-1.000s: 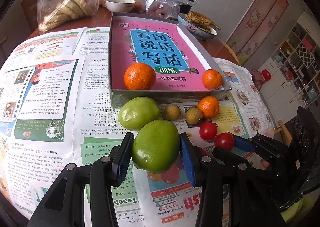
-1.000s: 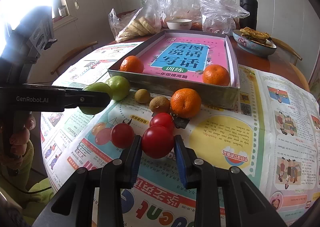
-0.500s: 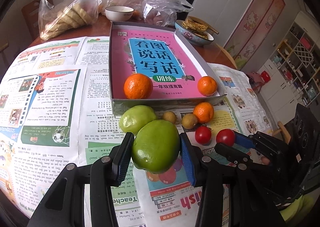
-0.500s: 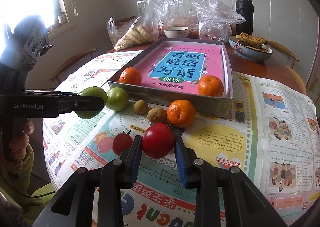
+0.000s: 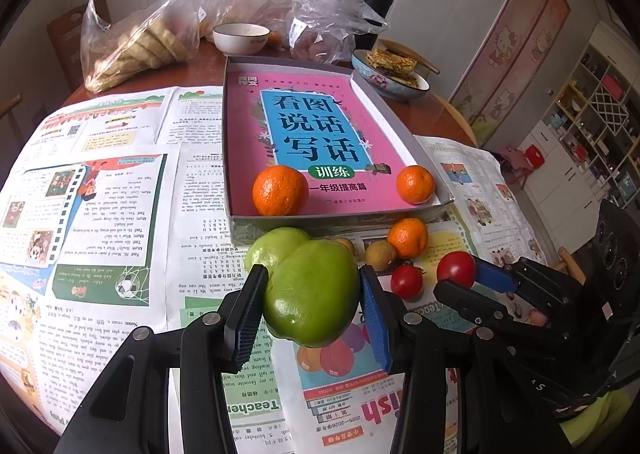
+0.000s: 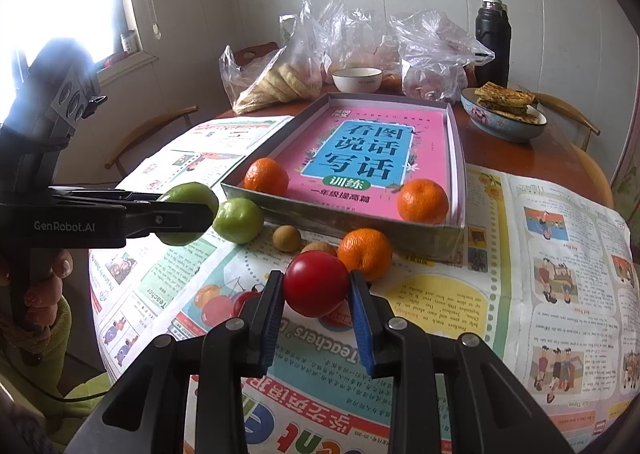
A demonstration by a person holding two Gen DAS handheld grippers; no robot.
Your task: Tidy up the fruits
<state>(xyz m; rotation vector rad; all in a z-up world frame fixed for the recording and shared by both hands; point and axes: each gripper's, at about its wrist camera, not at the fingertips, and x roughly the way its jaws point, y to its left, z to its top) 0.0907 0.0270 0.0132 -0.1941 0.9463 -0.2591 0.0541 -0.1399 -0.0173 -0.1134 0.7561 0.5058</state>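
Note:
My left gripper [image 5: 314, 304] is shut on a green apple [image 5: 312, 292] and holds it above the newspaper; it shows from the side in the right wrist view [image 6: 188, 214]. My right gripper [image 6: 316, 304] is shut on a red tomato [image 6: 316, 284], lifted off the table; it also shows in the left wrist view [image 5: 456, 268]. A shallow grey box [image 5: 236, 214] with a pink book in it holds two oranges [image 5: 280, 190] [image 5: 415, 184]. In front of the box lie a second green apple [image 6: 238, 220], two small brown fruits [image 6: 286, 238], an orange [image 6: 365, 254] and another tomato [image 5: 406, 281].
Newspapers [image 5: 100, 214] cover the round wooden table. At the back stand plastic bags of food [image 5: 140, 46], a white bowl [image 5: 240, 36], a blue bowl of flatbread [image 5: 390, 72] and a black flask [image 5: 374, 2]. Chairs surround the table.
Both grippers have risen and pulled back a little from the box, each carrying its fruit. The red tomato has left the table. The fruits on the table have not moved.

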